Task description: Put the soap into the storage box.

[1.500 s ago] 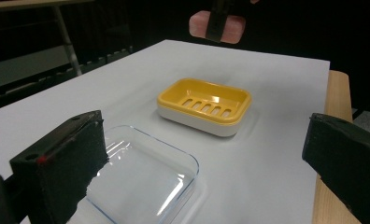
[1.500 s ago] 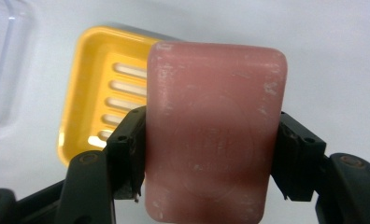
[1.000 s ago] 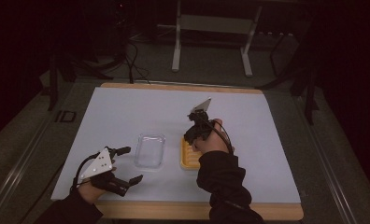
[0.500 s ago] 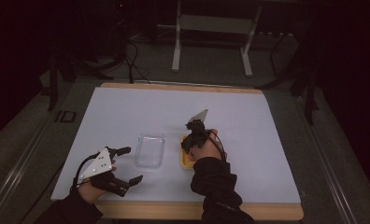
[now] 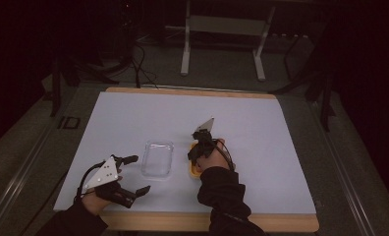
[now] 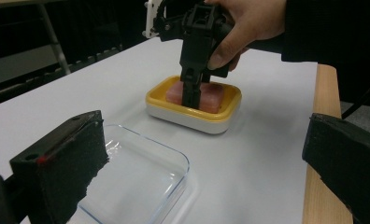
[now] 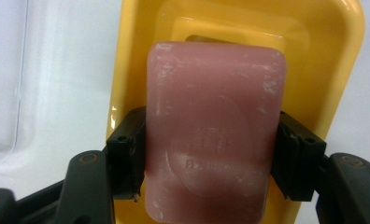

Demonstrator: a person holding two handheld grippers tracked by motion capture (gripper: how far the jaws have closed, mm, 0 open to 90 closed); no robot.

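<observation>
A pink bar of soap [image 7: 216,116] lies in a yellow soap dish [image 7: 127,70] with a white base [image 6: 192,122], right of the table's middle. My right gripper [image 7: 216,161] points straight down into the dish and is shut on the bar, its black pads [image 7: 127,154] pressed against both long sides. In the high view the right gripper [image 5: 198,150] stands over the dish [image 5: 193,169]. My left gripper [image 5: 139,173] rests near the front left edge, open with nothing between its fingers, aimed at the dish.
A clear rectangular plastic tray [image 5: 158,158] lies flat just left of the dish, close in front of the left gripper [image 6: 202,163]. The white mat [image 5: 281,147] has a wooden table edge [image 5: 182,221] at the front. Metal stand legs rise beyond the far edge.
My right hand has come down, bringing its gripper low into the yellow dish. The left hand has stayed where it was.
</observation>
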